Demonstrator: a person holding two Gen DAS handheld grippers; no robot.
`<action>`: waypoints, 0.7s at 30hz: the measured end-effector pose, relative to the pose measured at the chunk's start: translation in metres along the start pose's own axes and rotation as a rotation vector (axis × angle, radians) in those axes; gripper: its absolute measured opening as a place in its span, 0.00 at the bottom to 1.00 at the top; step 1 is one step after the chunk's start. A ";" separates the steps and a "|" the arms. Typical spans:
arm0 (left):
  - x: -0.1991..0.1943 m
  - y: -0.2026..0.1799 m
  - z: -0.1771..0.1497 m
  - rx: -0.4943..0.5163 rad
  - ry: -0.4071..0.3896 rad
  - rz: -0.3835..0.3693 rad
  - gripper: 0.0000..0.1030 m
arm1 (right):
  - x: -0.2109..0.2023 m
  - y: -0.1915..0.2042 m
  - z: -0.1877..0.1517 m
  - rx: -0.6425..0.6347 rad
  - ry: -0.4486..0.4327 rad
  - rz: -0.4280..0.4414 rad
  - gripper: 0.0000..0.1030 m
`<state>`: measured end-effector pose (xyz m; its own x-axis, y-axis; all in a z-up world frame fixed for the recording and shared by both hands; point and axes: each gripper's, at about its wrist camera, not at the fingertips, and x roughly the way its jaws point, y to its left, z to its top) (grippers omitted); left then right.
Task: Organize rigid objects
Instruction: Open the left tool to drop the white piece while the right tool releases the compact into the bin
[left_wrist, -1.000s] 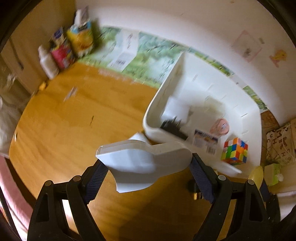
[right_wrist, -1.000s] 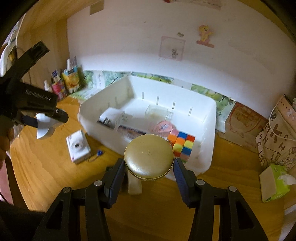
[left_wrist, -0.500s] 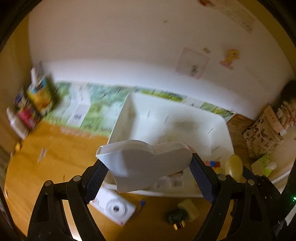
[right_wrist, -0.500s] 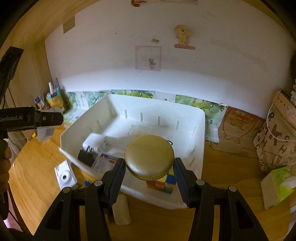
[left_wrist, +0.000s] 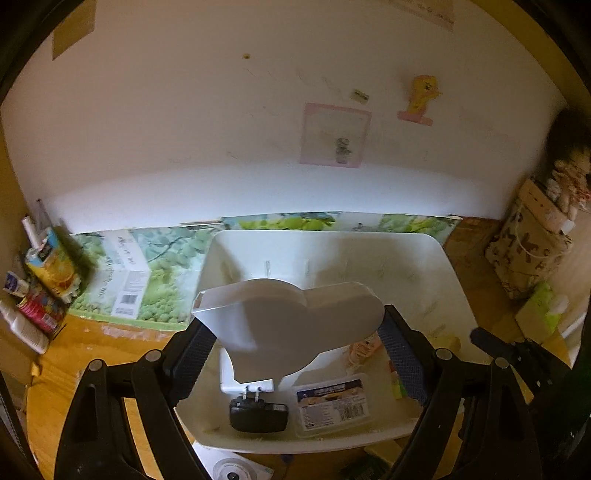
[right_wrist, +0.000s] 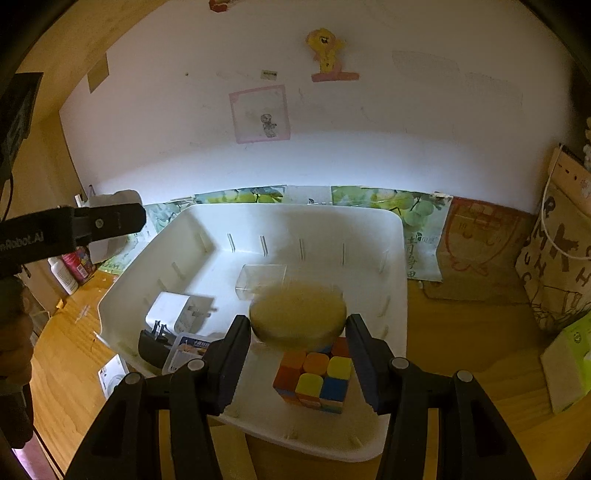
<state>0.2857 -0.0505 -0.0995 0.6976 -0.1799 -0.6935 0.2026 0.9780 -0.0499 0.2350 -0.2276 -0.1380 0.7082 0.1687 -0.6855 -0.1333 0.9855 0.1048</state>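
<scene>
My left gripper (left_wrist: 295, 332) is shut on a flat white heart-shaped piece (left_wrist: 288, 325) and holds it above the white bin (left_wrist: 458, 295). My right gripper (right_wrist: 297, 334) stands open over the bin (right_wrist: 402, 266); the gold round case (right_wrist: 297, 314) is blurred between its fingers, just off them, above the colour cube (right_wrist: 317, 376). In the bin lie a black plug adapter (left_wrist: 258, 415), a white charger (right_wrist: 173, 312), a labelled clear box (left_wrist: 332, 404), a clear cup (right_wrist: 260, 280) and a pink item (left_wrist: 364, 349).
The bin sits on a wooden table (right_wrist: 461, 332) against a white wall. A white camera (left_wrist: 232, 469) lies on the table in front of the bin. Snack packs and bottles (left_wrist: 40, 288) stand at the far left, a patterned bag (right_wrist: 554, 266) and a green tissue box (right_wrist: 569, 365) at the right.
Both grippers have moved forward over the bin. The right gripper's fingers have opened and the gold case has come loose, blurred. The left gripper still holds the white piece.
</scene>
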 end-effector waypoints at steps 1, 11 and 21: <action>0.000 -0.001 0.000 0.005 0.004 -0.002 0.87 | 0.000 0.000 0.000 0.000 -0.001 0.002 0.52; -0.019 -0.002 0.003 0.012 -0.039 0.004 0.93 | -0.003 -0.003 0.003 0.017 0.014 0.014 0.67; -0.056 0.006 0.005 -0.047 -0.117 0.056 0.93 | -0.034 0.003 0.006 -0.003 -0.021 0.028 0.75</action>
<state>0.2513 -0.0356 -0.0572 0.7829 -0.1330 -0.6078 0.1306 0.9902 -0.0486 0.2140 -0.2300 -0.1100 0.7183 0.1964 -0.6674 -0.1553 0.9804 0.1213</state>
